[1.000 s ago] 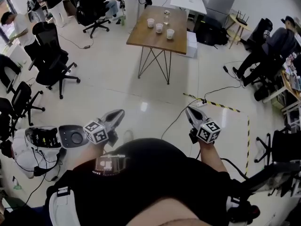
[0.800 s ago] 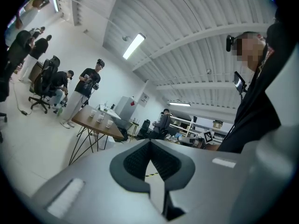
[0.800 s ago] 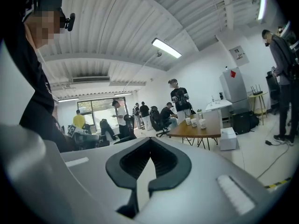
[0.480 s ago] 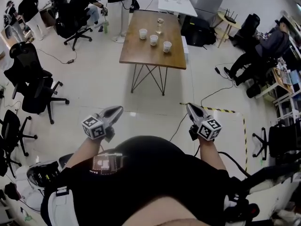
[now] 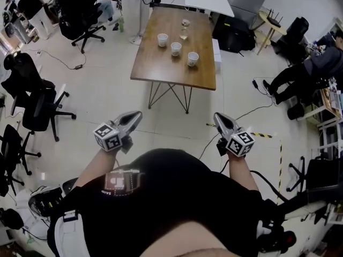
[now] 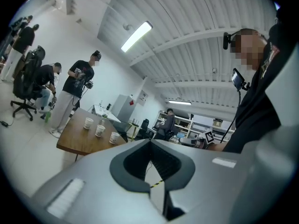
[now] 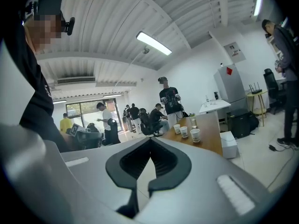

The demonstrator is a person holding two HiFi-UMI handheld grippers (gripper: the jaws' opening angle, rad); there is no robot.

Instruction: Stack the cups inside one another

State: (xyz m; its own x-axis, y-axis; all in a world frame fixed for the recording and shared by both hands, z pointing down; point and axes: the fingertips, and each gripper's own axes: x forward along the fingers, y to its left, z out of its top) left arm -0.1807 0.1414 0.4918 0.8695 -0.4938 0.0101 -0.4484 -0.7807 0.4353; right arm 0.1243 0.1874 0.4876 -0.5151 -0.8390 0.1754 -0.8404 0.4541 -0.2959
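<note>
Three white paper cups (image 5: pixel 162 39) (image 5: pixel 176 48) (image 5: pixel 193 59) stand apart in a slanted row on the wooden table (image 5: pixel 155 63) far ahead, with a clear glass (image 5: pixel 185 30) behind them. The left gripper view shows the cups (image 6: pixel 100 130) small and distant, and so does the right gripper view with the same cups (image 7: pixel 184 132). My left gripper (image 5: pixel 134 118) and right gripper (image 5: pixel 218 118) are held out level over the floor, well short of the table. Both are shut with nothing between the jaws, as the left gripper (image 6: pixel 150 141) and right gripper (image 7: pixel 150 139) show close up.
Black office chairs (image 5: pixel 37 108) stand at the left. A cable and yellow-black floor tape (image 5: pixel 262 135) lie at the right. A white box (image 5: pixel 217 50) sits beside the table's right side. People sit and stand at desks behind the table and at the right.
The whole view has advanced toward the table, which now looks nearer and larger. Both grippers came forward with the person and stayed shut.
</note>
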